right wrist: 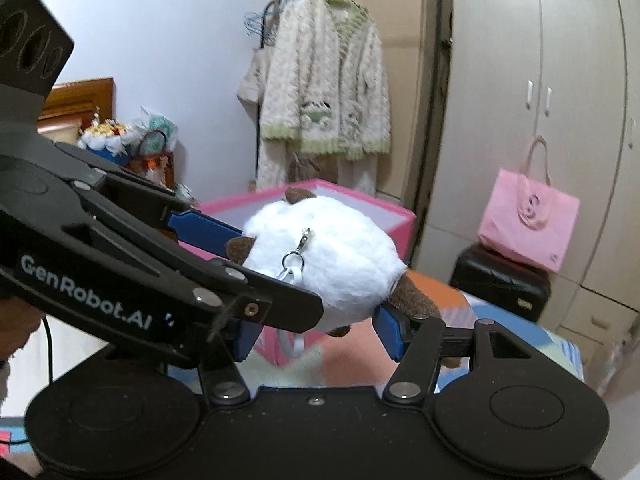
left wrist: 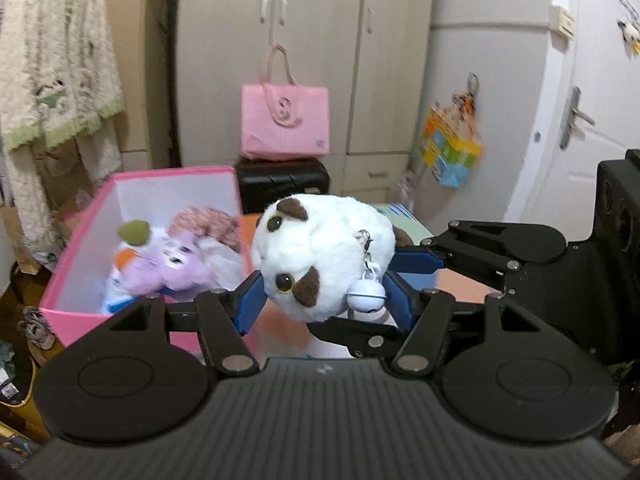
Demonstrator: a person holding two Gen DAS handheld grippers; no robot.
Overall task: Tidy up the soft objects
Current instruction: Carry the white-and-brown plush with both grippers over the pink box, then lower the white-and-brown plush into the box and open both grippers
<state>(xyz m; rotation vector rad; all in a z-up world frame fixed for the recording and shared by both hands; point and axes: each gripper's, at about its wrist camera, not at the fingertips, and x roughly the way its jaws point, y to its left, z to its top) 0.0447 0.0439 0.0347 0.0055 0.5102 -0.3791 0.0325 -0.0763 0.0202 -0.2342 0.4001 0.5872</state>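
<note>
A round white plush cat with brown ears and a white bell on a clip is held in the air between both grippers. My left gripper is shut on it from the front. My right gripper is shut on the same plush cat, and its fingers reach in from the right in the left wrist view. The pink storage box stands just left of the toy and holds a purple plush and other soft toys. The box also shows behind the toy in the right wrist view.
A pink tote bag sits on a black case before the beige wardrobe. A fluffy robe hangs on a rack at the left. A white door is on the right. A colourful mat lies below.
</note>
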